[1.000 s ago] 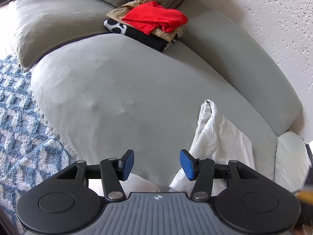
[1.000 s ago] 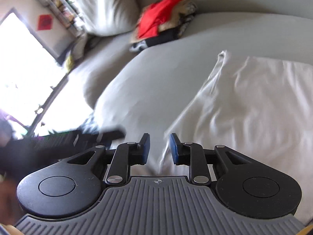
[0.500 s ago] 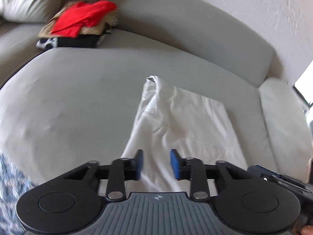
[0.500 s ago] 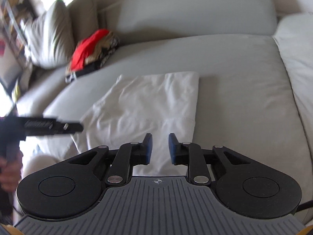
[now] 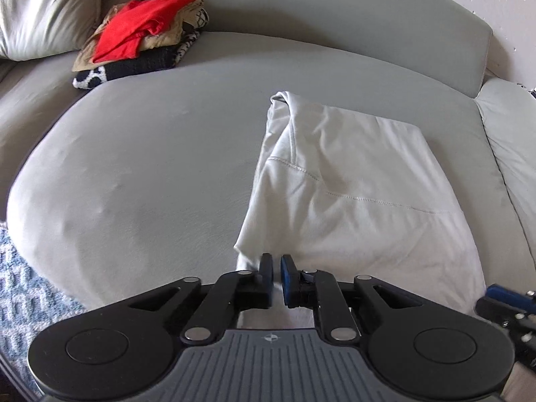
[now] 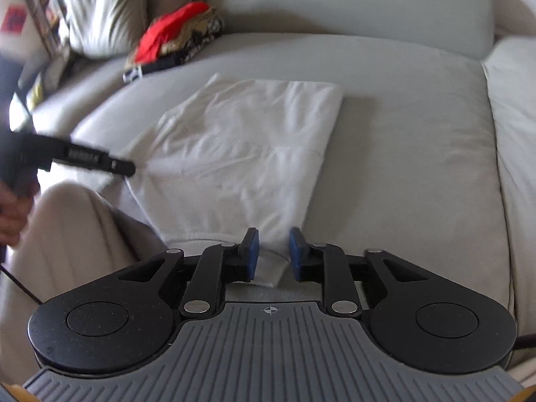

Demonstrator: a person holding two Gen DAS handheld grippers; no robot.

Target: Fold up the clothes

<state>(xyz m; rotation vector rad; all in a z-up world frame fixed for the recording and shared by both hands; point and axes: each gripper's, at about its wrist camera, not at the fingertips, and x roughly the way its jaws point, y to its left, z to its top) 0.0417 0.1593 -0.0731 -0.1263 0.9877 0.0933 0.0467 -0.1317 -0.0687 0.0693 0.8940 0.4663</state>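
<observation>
A half-folded white garment (image 5: 361, 181) lies on the grey sofa seat (image 5: 140, 167), its near hem at the front edge of the cushion, as you take hold for the next fold. Your left gripper (image 5: 276, 269) has its jaws nearly together, pinched on the near left corner of the cloth. Your right gripper (image 6: 270, 246) sits at the near right corner with its jaws a little apart and opening; a bit of hem lies between them, but the pads do not appear to press on it. The stack of folded clothes (image 5: 140, 38), red on top, waits at the far left of the seat, beside a pale cushion (image 5: 43, 10).

By the look of it, this is the grasp before folding the near hem away from you. Next you would need to close the right jaws firmly on that corner, then lift both corners together and carry them evenly toward the far edge, so the cloth lands square.
</observation>
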